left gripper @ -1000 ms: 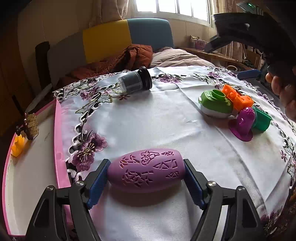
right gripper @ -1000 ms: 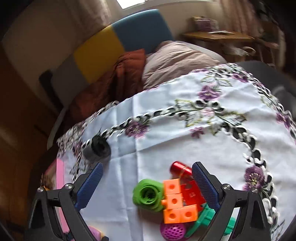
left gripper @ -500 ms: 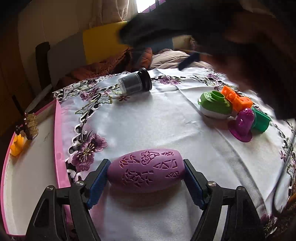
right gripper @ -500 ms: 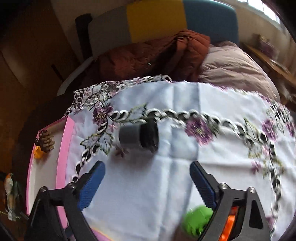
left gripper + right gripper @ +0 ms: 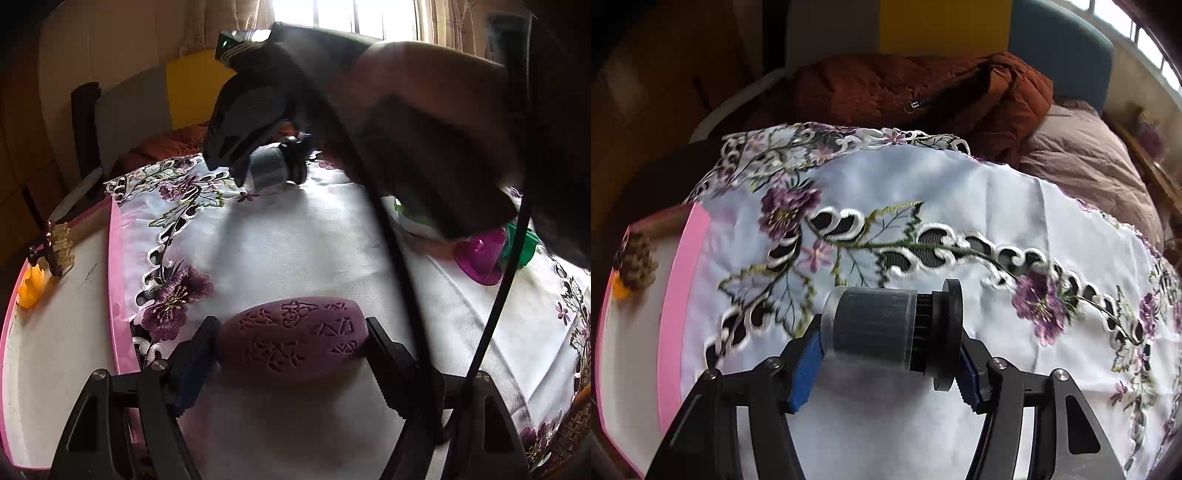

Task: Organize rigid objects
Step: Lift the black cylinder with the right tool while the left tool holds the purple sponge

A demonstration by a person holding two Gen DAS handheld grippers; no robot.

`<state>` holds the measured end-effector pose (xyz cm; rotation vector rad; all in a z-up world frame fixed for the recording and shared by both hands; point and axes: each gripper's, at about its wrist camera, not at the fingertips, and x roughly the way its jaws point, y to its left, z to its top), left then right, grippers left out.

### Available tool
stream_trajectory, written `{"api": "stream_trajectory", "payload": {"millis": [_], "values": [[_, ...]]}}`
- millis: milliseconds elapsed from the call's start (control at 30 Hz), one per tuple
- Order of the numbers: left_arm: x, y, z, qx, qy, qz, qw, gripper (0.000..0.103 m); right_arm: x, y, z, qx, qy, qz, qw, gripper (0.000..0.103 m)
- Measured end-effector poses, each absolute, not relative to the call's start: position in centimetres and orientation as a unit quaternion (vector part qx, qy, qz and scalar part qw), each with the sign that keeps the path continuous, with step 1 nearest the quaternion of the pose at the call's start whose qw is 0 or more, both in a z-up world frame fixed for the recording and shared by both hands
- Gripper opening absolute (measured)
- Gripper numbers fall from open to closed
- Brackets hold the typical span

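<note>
A dark jar with a black lid (image 5: 886, 328) lies on its side on the embroidered tablecloth (image 5: 960, 206), between the fingers of the right gripper (image 5: 888, 365). Its jaws are closing; the blue pads (image 5: 805, 373) touch the jar's base and lid. The left gripper (image 5: 291, 354) is clamped on a purple carved oval piece (image 5: 291, 336) resting on the cloth. Left of both grippers sits a pink-rimmed tray (image 5: 116, 280). Right of the left gripper, a magenta cup (image 5: 480, 254) and a green piece (image 5: 521, 247) stand close together.
</note>
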<state>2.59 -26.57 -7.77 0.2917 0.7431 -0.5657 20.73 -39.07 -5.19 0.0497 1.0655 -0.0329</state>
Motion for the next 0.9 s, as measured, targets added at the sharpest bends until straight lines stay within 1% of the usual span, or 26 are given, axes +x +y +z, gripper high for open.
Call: {"api": "stream_trajectory", "payload": {"millis": [100, 200, 333, 467, 567, 633, 700, 767, 900], "values": [[2.6, -26.5, -7.8, 0.139, 0.355, -0.272, 0.884, 0.078, 18.0, -39.3, -4.5, 0.032, 0.507, 0.003, 0.861, 0.063], [2.6, -26.4, -7.8, 0.138, 0.352, -0.273, 0.885, 0.078, 14.8, -41.0, -4.0, 0.081, 0.513, 0.029, 0.854, 0.063], [2.6, -26.6, -7.8, 0.145, 0.35, -0.27, 0.885, 0.078, 11.1, -42.5, -3.7, 0.064, 0.507, 0.001, 0.859, 0.063], [2.4, -26.5, -7.8, 0.145, 0.351, -0.271, 0.885, 0.078, 9.2, -45.7, -1.2, 0.087, 0.453, -0.06, 0.885, 0.063], [2.5, -26.5, -7.9, 0.145, 0.352, -0.271, 0.884, 0.078, 8.0, -48.8, 2.3, 0.119, 0.399, -0.088, 0.905, 0.063], [2.5, -26.5, -7.9, 0.145, 0.352, -0.271, 0.884, 0.078, 6.9, -50.1, 4.6, 0.113, 0.376, -0.099, 0.914, 0.063], [2.5, -26.6, -7.8, 0.146, 0.352, -0.271, 0.884, 0.078, 6.2, -51.0, 5.8, 0.12, 0.382, -0.062, 0.914, 0.063], [2.5, -26.6, -7.8, 0.146, 0.352, -0.271, 0.884, 0.078, 5.4, -50.3, 5.6, 0.105, 0.402, -0.029, 0.909, 0.063], [2.5, -26.6, -7.9, 0.149, 0.351, -0.269, 0.885, 0.078, 4.9, -46.0, 2.2, 0.063, 0.453, 0.028, 0.889, 0.063]]}}
